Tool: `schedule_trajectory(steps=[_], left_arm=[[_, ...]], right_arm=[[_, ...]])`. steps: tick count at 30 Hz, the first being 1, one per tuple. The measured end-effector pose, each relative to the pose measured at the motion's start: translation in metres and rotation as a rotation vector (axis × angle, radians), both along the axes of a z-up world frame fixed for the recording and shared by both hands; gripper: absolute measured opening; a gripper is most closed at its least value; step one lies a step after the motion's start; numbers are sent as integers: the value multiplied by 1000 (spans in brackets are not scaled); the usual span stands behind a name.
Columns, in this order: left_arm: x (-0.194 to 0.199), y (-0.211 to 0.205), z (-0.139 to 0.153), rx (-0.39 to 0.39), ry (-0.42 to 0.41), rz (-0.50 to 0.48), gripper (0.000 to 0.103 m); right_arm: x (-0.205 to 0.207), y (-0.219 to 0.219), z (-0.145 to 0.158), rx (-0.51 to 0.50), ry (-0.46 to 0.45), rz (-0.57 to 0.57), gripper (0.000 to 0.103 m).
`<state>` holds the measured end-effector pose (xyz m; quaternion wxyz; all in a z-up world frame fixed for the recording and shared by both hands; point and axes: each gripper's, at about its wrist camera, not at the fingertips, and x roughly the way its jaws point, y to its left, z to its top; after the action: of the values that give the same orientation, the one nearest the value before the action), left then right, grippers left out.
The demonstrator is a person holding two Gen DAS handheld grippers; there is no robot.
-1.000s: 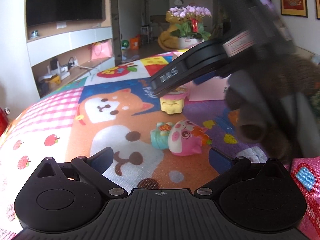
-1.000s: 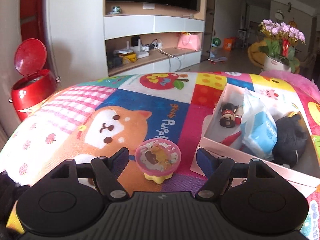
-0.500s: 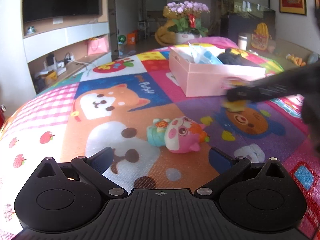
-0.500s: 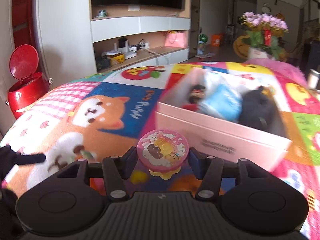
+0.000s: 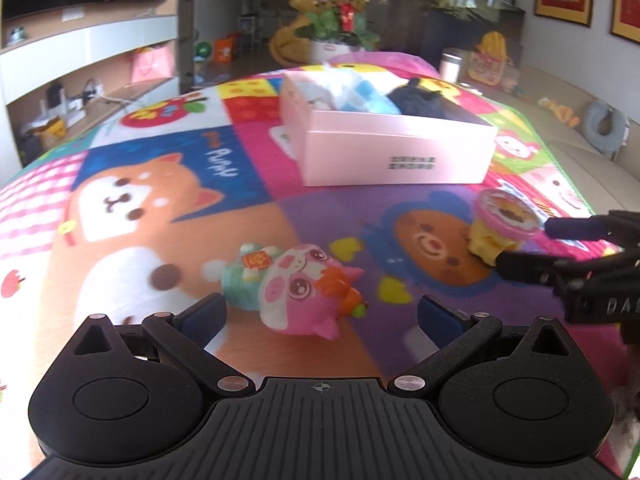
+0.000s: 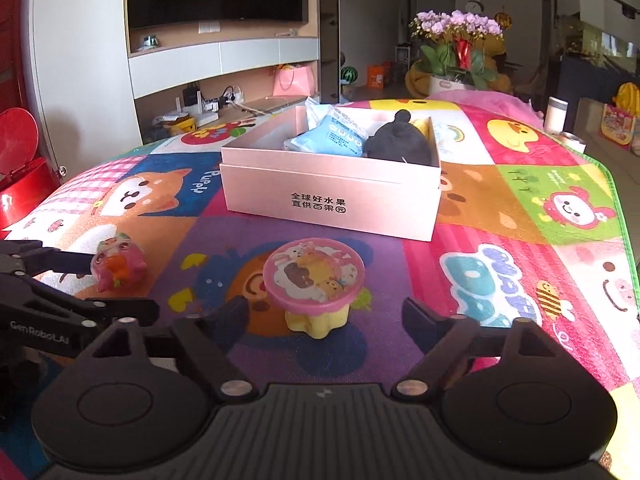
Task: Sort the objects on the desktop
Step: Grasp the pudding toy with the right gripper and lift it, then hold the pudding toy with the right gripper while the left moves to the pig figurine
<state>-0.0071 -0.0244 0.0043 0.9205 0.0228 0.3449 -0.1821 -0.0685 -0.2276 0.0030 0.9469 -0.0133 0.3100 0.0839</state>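
Observation:
A pink pig toy (image 5: 302,294) lies on the colourful mat between the open jaws of my left gripper (image 5: 320,316); it also shows in the right wrist view (image 6: 117,266). A pink-lidded yellow stamp toy (image 6: 314,286) stands on the mat between the open jaws of my right gripper (image 6: 320,316), touching neither finger. It also shows in the left wrist view (image 5: 502,224), with my right gripper (image 5: 524,246) around it. A pink box (image 6: 332,196) behind holds a blue packet (image 6: 332,138) and a black plush (image 6: 400,144).
The mat (image 6: 520,208) covers the table, whose right edge drops off near a steel cup (image 6: 556,114). A red bin (image 6: 20,176) stands at the far left. A flower pot (image 6: 456,52) stands beyond the table.
My right gripper carried the stamp toy from the left of the box to the purple patch in front of it, set it down and opened. The left gripper barely moved.

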Motion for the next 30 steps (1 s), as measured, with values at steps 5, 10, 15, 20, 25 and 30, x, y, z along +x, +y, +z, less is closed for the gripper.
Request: schedule_trajectory(steps=[5,10,15,20,25,30], left_arm=[[1,-4,-1,-14,7,5,103],[1,-6,-1,-3,11,15,103],[0,-19,-1,94,21,12,103],[-6,-15,-1,73,19,11,103],[-11,-12,2,27,33,-2,103],[-7,-19,6,15,53,-33,103]], right_arm=[[-8,-5,-3,25,-3,-14,92],[0,-16,-5,92,32,-65,100],[3,-22,-8,124,51,-96,103],[6,-25,-10,141,70,-119,103],[7,-29,-11,170,75,-142,103],[8,-32,-11,189,80,-156,103]])
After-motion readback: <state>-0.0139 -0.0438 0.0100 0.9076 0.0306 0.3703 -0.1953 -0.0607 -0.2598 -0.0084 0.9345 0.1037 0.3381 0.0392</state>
